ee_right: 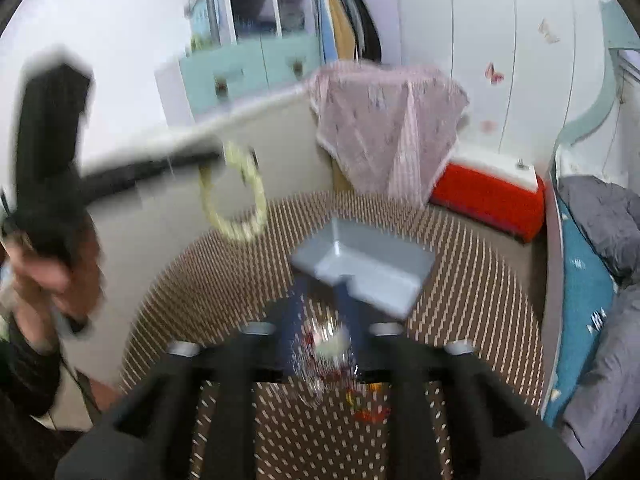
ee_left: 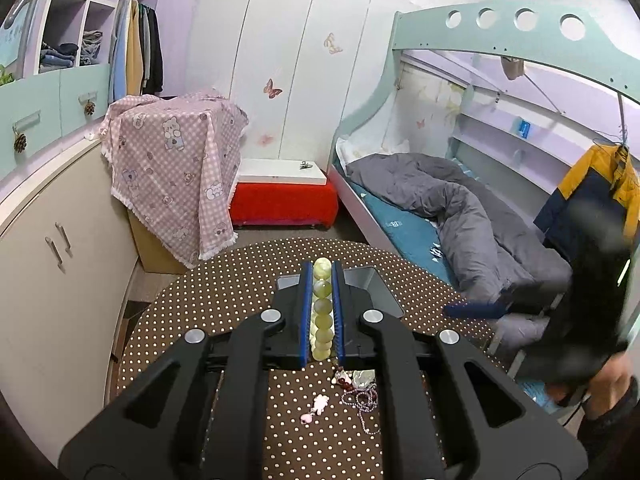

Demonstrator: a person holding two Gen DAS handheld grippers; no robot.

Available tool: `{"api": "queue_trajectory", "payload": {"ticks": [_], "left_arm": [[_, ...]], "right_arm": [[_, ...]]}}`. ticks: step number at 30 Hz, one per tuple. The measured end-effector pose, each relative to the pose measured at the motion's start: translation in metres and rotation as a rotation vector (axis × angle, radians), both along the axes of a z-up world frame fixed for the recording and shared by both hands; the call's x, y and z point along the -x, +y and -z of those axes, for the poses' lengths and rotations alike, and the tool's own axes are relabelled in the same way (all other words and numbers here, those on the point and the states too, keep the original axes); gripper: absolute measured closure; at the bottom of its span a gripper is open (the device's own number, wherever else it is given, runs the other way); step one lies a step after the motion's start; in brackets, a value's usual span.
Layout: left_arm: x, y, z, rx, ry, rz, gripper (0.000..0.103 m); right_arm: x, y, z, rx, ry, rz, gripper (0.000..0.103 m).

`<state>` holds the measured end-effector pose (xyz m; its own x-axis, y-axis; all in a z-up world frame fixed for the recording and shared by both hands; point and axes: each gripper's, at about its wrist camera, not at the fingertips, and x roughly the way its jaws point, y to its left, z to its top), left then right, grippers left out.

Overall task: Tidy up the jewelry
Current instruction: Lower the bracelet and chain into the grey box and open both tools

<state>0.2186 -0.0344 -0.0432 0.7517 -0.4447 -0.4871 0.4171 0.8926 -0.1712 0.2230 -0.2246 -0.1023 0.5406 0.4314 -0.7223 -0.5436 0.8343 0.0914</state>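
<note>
Room: a bedroom; a round table under a brown cloth with pale dots (ee_left: 224,296) fills the lower half of both views, with a bunk bed with grey quilt (ee_left: 452,208) at right of my left view.
Left gripper (ee_left: 322,280): my jaws are closed to a narrow slot on a pale green round-bead bracelet (ee_left: 322,312), beads stacked between the blue pads. In my right view, upper left, the same loop hangs as a blurred ring, lifted clear of the table, I judge for carrying.
Right gripper (ee_right: 320,300): heavily blurred; something glassy with red bits shows between my fingers, but I cannot tell whether I grip it.
Grey plastic open tray (ee_right: 372,268): centre of the right view, just beyond my right fingertips; likely the destination.
Loose jewelry: a pink charm piece (ee_left: 316,408) and a purple-pink bead chain (ee_left: 366,400) lie on the cloth, low centre of the left view, unsorted.
</note>
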Motion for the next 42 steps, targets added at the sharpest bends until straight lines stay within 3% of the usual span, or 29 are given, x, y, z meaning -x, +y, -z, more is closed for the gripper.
{"api": "queue_trajectory", "payload": {"ticks": [3, 8, 10, 12, 14, 27, 29, 31, 42], "left_arm": [[-0.001, 0.001, 0.007, -0.006, 0.020, -0.004, 0.093], [0.000, 0.002, 0.016, -0.012, 0.042, -0.010, 0.093], [0.001, 0.003, 0.018, -0.012, 0.048, -0.013, 0.093], [0.000, 0.002, 0.020, -0.012, 0.056, -0.015, 0.093], [-0.001, 0.001, 0.023, -0.009, 0.064, -0.017, 0.093], [0.003, -0.002, 0.027, -0.011, 0.075, -0.016, 0.093], [0.003, -0.002, 0.027, -0.011, 0.074, -0.015, 0.093], [0.003, -0.002, 0.026, -0.011, 0.073, -0.016, 0.093], [-0.002, -0.009, 0.001, 0.008, 0.019, -0.022, 0.093]], "right_arm": [[0.001, 0.017, 0.050, 0.074, 0.087, -0.014, 0.057], [-0.002, 0.028, 0.096, 0.143, 0.147, -0.008, 0.058], [-0.001, 0.030, 0.100, 0.163, 0.121, -0.006, 0.064], [-0.001, 0.029, 0.100, 0.201, 0.100, 0.020, 0.085], [-0.002, 0.025, 0.100, 0.186, 0.114, 0.024, 0.088], [0.014, 0.020, 0.103, 0.187, 0.070, 0.056, 0.088], [0.019, 0.025, 0.096, 0.177, 0.059, 0.041, 0.089], [0.024, 0.019, 0.074, 0.086, 0.038, 0.047, 0.089], [0.016, -0.006, -0.073, -0.105, -0.191, 0.025, 0.090]]}}
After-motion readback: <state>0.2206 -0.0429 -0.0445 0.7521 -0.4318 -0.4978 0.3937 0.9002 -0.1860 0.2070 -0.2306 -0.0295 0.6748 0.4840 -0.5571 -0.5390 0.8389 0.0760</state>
